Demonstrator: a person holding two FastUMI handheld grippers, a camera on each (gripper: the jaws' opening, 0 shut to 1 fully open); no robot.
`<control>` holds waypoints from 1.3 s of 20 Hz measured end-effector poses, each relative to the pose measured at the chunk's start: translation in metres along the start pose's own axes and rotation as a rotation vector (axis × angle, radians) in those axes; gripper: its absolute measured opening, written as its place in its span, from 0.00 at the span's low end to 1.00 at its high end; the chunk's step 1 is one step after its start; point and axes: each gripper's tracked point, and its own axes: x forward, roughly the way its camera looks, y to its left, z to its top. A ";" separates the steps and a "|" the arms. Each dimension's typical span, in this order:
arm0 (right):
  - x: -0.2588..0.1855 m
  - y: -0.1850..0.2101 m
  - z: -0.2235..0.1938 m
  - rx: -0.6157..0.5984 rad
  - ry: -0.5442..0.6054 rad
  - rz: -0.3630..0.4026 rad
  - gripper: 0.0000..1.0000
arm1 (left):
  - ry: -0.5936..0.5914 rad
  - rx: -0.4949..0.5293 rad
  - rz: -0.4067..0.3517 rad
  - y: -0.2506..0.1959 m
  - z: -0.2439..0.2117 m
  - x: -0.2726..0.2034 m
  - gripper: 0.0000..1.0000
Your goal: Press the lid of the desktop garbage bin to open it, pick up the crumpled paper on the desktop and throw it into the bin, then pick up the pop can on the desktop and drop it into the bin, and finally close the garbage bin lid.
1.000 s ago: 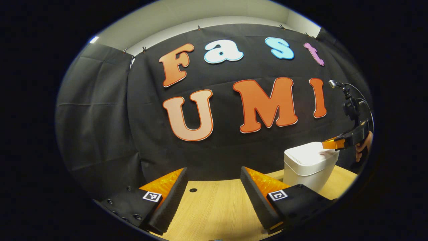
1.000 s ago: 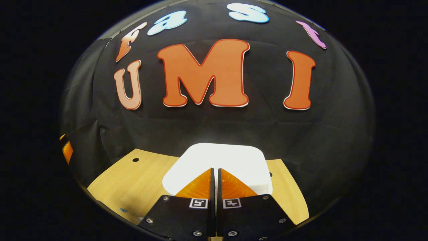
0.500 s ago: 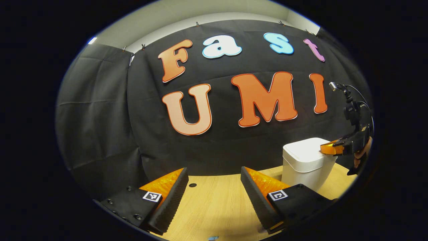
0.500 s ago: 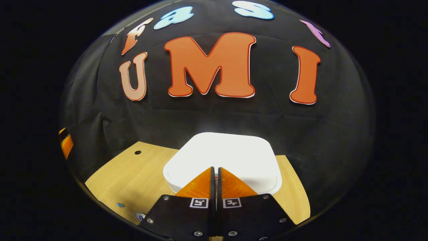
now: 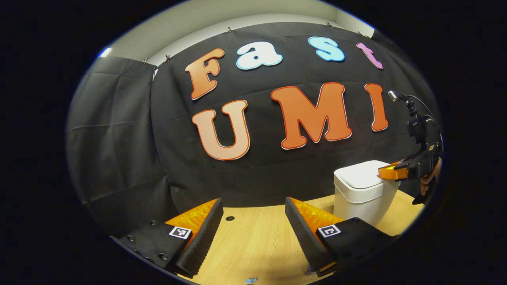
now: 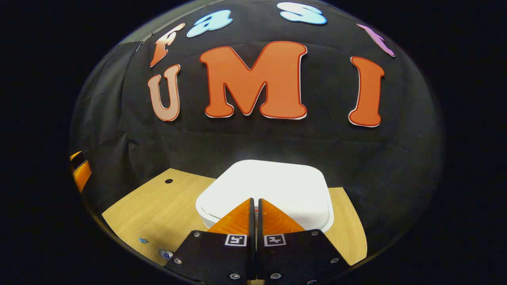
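Observation:
The white desktop bin (image 5: 362, 192) stands at the right of the wooden table (image 5: 253, 241). In the right gripper view its lid (image 6: 273, 184) lies flat, and I cannot tell whether it is latched. My right gripper (image 6: 255, 200) is shut with nothing between its fingers, and its tips rest on the lid's near edge. In the left gripper view that right gripper (image 5: 390, 173) touches the lid's right side, with a hand (image 5: 429, 182) behind it. My left gripper (image 5: 253, 202) hovers open over the table, left of the bin.
The black cloth wall closes off the table right behind the bin. A small round hole (image 6: 169, 181) marks the tabletop left of the bin. A small bluish thing (image 6: 143, 240) and a round metal-looking thing (image 6: 166, 254) lie near the table's front edge.
The right gripper has moved in closer over the lid and stayed shut. The left gripper view has tilted slightly, so the bin sits higher in it.

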 end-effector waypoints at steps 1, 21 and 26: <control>0.000 0.006 0.002 0.012 0.005 0.027 0.01 | 0.007 -0.006 0.008 0.000 -0.003 -0.002 1.00; -0.034 0.053 0.053 -0.030 -0.136 -0.030 0.18 | 0.098 -0.111 -0.069 0.055 -0.055 0.034 1.00; -0.039 0.076 0.032 -0.038 -0.088 -0.015 0.52 | 0.222 -0.150 -0.119 0.056 -0.097 0.035 1.00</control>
